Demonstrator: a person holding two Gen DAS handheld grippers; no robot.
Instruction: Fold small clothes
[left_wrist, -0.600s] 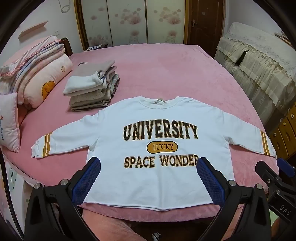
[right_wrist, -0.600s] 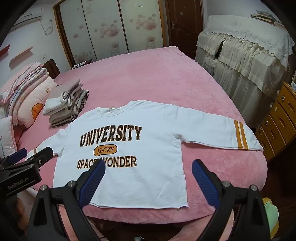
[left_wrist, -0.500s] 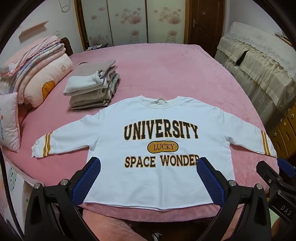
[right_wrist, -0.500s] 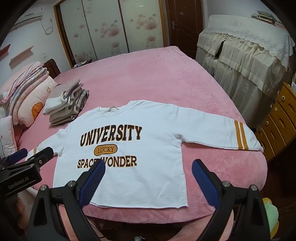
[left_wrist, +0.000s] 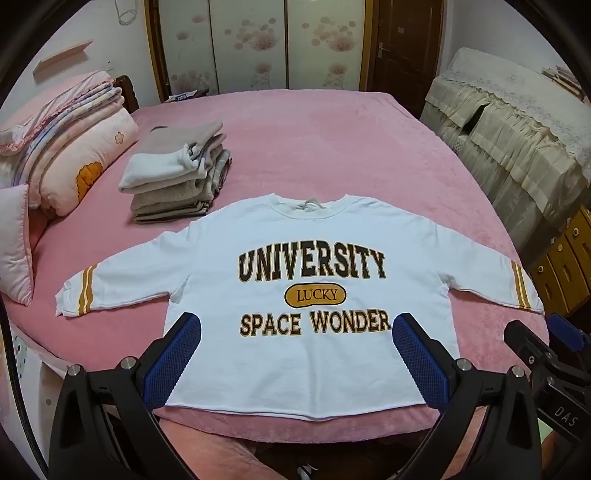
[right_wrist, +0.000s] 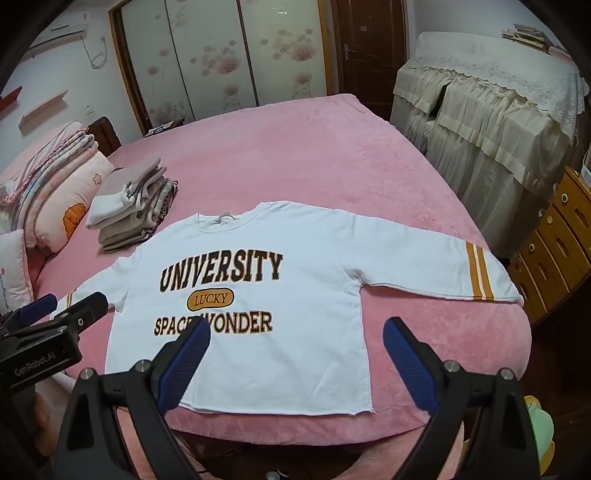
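White sweatshirt (left_wrist: 306, 295) lies flat, unfolded, on the pink bed (left_wrist: 332, 155) in my left view; left gripper (left_wrist: 295, 354) hovers near its hem, jaws released and empty. Far left sits a folded stack (left_wrist: 177, 177), done. Right view: right gripper (right_wrist: 295, 358) jaws also released; every fold remains.

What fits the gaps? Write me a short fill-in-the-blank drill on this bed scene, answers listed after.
1. The white sweatshirt lies spread flat on the ___ bed.
2. The biggest word printed on its chest is ___.
3. The stack of folded clothes sits beyond the sweatshirt's ___ sleeve as seen here.
4. Both the left gripper and the right gripper are ___, holding nothing.

Answers: pink; UNIVERSITY; left; open
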